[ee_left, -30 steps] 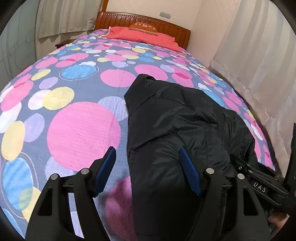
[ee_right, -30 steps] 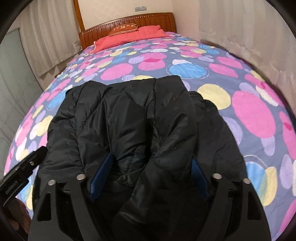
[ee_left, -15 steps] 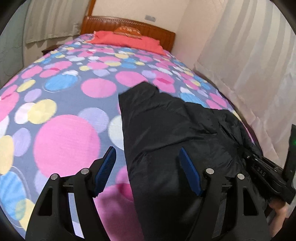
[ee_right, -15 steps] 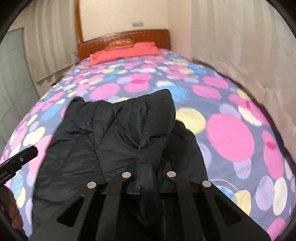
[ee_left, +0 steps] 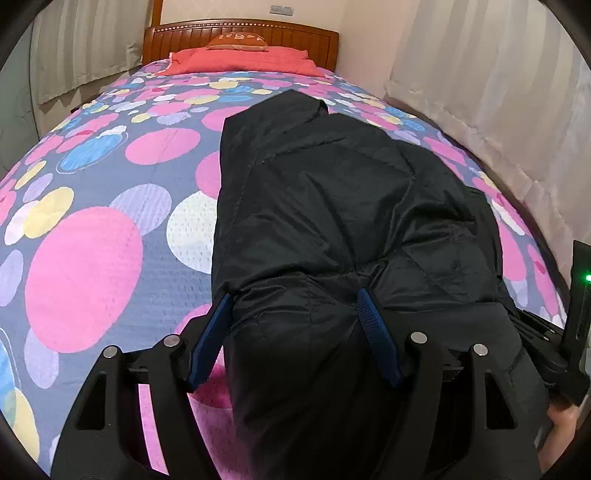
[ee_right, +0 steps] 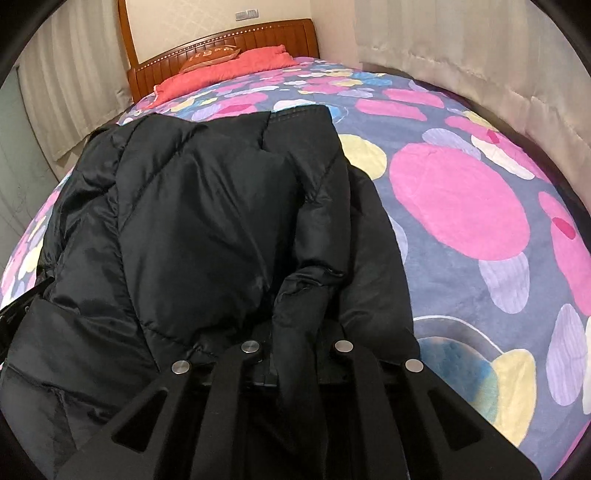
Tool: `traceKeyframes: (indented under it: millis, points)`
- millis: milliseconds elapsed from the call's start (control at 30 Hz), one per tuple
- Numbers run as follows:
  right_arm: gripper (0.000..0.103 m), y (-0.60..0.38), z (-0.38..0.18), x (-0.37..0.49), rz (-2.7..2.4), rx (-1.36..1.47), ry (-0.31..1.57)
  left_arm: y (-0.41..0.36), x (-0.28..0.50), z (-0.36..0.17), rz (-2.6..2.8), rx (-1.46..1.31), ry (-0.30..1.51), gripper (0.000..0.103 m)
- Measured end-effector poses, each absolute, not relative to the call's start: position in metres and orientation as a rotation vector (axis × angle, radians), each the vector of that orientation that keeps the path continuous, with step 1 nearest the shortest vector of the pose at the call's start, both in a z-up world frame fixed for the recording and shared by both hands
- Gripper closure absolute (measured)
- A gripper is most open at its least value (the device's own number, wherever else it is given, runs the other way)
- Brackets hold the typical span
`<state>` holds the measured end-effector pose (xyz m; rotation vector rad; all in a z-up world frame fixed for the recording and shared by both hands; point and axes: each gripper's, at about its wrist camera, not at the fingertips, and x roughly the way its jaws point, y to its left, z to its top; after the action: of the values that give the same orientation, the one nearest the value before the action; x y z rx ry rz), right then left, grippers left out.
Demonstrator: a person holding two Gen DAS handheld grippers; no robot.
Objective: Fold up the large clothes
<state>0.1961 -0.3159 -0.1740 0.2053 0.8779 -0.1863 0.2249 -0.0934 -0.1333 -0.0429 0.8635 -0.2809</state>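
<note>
A large black puffer jacket (ee_left: 332, 192) lies bunched on the bed; it also fills the right wrist view (ee_right: 207, 221). My left gripper (ee_left: 295, 306) is open, its blue pads (ee_left: 373, 332) either side of the jacket's near edge, which bulges between them. My right gripper (ee_right: 295, 332) is shut on a fold of the jacket, its fingertips buried in the fabric. The right gripper's body shows at the right edge of the left wrist view (ee_left: 576, 314).
The bed cover (ee_left: 85, 258) is grey-blue with pink, yellow and blue circles. A red pillow (ee_left: 240, 61) and wooden headboard (ee_left: 240, 31) lie at the far end. Curtains (ee_left: 498, 74) hang along the right side and far left.
My right gripper has closed on a fold of the jacket. My left gripper has moved right and forward, so the jacket's edge now sits between its open pads.
</note>
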Motion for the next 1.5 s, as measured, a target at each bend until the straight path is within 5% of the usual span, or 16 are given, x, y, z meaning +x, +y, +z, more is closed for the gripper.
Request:
traceKeyframes:
  millis: [233, 400, 733, 1033, 1500]
  points:
    - [0.090, -0.316, -0.158, 0.184, -0.176, 0.208, 0.865, -0.082, 0.222, -0.127, -0.311, -0.082, 0.843, 0.034]
    - [0.063, -0.320, -0.119, 0.164, -0.236, 0.184, 0.836, -0.061, 0.218, -0.112, -0.307, -0.138, 0.853, 0.034]
    - [0.063, -0.280, -0.051, 0.201, -0.157, 0.092, 0.725, -0.059, 0.241, -0.071, -0.294, -0.192, 0.801, 0.034]
    - [0.063, -0.273, -0.096, 0.243, -0.158, 0.051, 0.824, -0.085, 0.267, -0.103, -0.281, -0.220, 0.913, 0.034]
    - [0.063, -0.285, -0.154, 0.246, -0.163, 0.108, 0.796, -0.117, 0.270, -0.140, -0.209, -0.039, 0.854, 0.023]
